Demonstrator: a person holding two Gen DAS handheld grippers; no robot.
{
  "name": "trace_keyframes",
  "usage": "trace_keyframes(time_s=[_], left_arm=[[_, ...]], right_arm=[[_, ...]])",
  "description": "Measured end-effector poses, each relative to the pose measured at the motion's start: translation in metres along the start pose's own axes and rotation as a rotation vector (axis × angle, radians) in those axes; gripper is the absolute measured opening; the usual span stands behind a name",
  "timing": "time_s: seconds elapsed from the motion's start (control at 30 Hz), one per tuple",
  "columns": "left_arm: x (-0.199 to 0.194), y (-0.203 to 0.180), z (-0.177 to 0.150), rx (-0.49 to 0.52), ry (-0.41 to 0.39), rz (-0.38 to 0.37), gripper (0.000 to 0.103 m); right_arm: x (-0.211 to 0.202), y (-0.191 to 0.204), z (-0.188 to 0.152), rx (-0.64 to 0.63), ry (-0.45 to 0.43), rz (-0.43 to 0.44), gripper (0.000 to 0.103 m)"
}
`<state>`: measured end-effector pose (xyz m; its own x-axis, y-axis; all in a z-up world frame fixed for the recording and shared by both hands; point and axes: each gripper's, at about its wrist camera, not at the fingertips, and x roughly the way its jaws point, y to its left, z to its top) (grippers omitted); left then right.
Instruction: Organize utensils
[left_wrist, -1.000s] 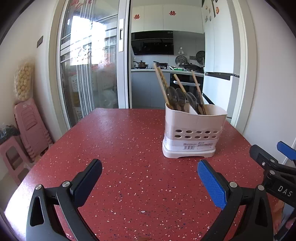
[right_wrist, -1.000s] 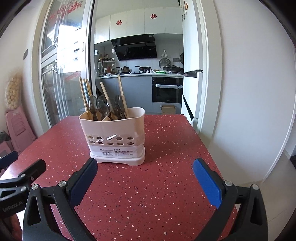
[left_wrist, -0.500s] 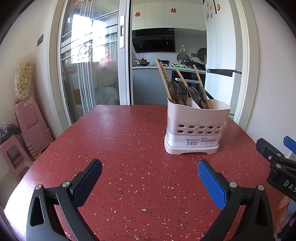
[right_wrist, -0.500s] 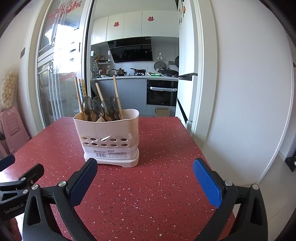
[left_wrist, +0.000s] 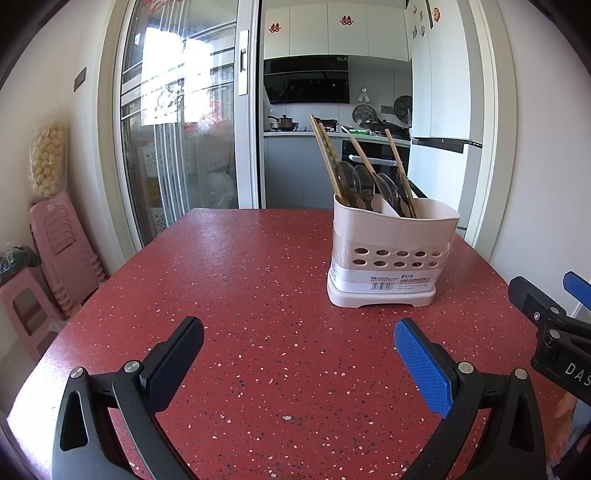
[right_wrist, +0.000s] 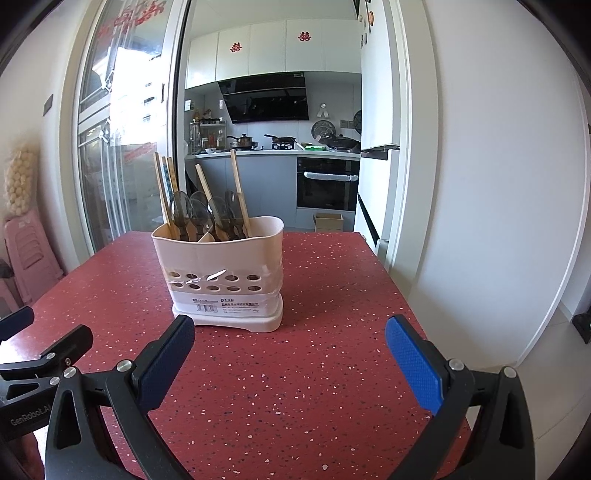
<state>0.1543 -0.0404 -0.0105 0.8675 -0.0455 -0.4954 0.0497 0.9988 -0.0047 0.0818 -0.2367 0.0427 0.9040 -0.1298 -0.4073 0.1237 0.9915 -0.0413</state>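
Right tongs (right_wrist: 290, 341) wide open, empty, over red bench (right_wrist: 314, 369). Utensil holder (right_wrist: 221, 273) just ahead w/ spoons (right_wrist: 195, 214) & chopsticks (right_wrist: 238, 184) upright inside.

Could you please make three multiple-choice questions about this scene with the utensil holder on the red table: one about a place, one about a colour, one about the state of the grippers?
1. Where does the utensil holder stand?
A. on the red table
B. on the floor
C. on the kitchen counter

2. What colour is the holder?
A. green
B. black
C. cream white

3. How are the left gripper and the right gripper?
A. both shut on a spoon
B. both open and empty
C. one open, one shut on chopsticks

Answers:
1. A, the holder's base rests on the speckled red tabletop in both views.
2. C, its walls are pale cream white, with a row of oval holes.
3. B, in each wrist view the two fingers stand wide apart with only table between them, while the spoons and chopsticks stand in the holder.
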Motion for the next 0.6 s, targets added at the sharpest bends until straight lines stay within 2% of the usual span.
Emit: trace_keyframes(time_s=[0.6], left_arm=[[0.0002,-0.0038,0.0027,0.010,-0.004,-0.005,0.103]], right_arm=[[0.0008,-0.0031,0.0004,0.008,0.004,0.002,0.103]])
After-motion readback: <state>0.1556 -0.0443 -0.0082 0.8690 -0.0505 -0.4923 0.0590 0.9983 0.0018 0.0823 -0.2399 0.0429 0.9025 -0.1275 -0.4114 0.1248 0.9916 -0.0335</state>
